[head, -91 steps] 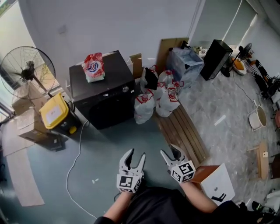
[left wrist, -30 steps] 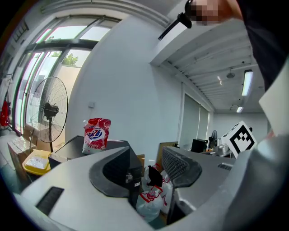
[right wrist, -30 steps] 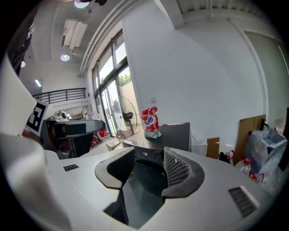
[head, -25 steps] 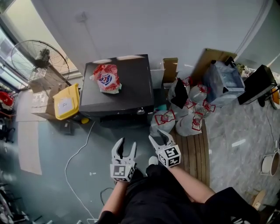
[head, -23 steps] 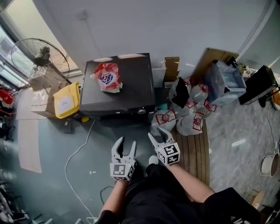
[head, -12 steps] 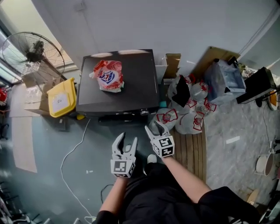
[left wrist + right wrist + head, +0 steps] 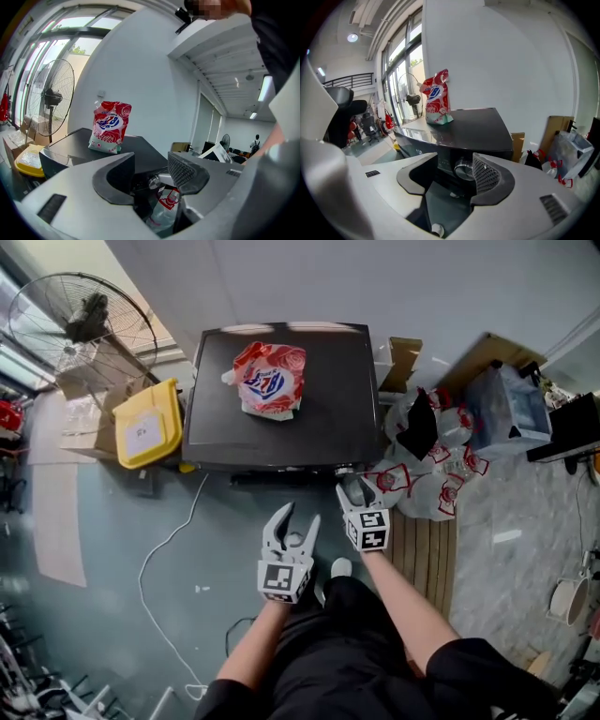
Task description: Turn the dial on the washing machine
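Two hand-held grippers here. The right hand-held gripper (image 7: 454, 171) has its jaws apart. They've just been opening wider, and nothing's pinched. The silver dial (image 7: 464, 169) shows in the gap just ahead of them, on the front panel of the black washing machine (image 7: 328, 399), near its right end. The left hand-held gripper (image 7: 296, 521) hangs lower over the floor, jaws spread, empty. A red-and-white detergent bag (image 7: 272, 379) lies on the machine's top. In the head view, white tied bags (image 7: 422, 488) sit to its right, a yellow bin (image 7: 145, 423) and a fan (image 7: 84, 320) to its left.
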`<state>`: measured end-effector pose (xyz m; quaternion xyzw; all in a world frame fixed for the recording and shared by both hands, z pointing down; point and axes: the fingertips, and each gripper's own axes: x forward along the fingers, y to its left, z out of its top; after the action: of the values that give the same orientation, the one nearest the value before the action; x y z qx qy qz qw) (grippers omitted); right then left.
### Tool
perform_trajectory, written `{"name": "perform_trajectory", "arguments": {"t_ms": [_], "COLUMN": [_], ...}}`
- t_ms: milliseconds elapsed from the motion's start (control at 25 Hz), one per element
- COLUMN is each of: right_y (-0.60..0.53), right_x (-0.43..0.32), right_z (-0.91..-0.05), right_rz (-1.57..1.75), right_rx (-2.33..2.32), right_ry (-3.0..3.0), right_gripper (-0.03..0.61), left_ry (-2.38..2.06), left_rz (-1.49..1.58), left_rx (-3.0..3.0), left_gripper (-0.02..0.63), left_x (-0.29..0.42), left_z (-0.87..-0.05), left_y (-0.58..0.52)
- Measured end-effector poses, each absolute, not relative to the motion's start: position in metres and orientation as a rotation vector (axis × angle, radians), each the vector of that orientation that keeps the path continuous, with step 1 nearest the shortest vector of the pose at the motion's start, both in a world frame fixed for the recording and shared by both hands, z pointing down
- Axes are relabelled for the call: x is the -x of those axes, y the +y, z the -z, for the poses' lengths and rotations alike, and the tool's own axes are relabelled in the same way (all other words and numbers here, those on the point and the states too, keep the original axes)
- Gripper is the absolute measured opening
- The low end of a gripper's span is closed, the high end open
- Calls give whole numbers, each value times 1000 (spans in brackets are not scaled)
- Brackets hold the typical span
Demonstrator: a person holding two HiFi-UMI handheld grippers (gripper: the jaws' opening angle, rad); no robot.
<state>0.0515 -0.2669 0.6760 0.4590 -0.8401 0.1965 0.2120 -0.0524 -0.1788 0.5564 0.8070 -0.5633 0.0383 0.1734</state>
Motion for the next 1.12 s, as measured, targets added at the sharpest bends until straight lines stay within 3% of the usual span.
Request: {"name": "perform_trajectory", "arguments": {"t_ms": [520, 1120], "right_y": [-288, -298], "right_x": [-49, -52], "right_z": [-746, -760], "right_rz": [-563, -638], "right_rx": [-1342, -1434], "right_ry": [-2206, -2201], "right_gripper": [213, 230], "left_ry": [-1554, -1525], "left_rz": [-122, -142], "left_rx": [-2276, -2270], "left_gripper": [195, 195], "left_x": [64, 62], "left_z": [-594, -607], "left_y": [-201, -207]}}
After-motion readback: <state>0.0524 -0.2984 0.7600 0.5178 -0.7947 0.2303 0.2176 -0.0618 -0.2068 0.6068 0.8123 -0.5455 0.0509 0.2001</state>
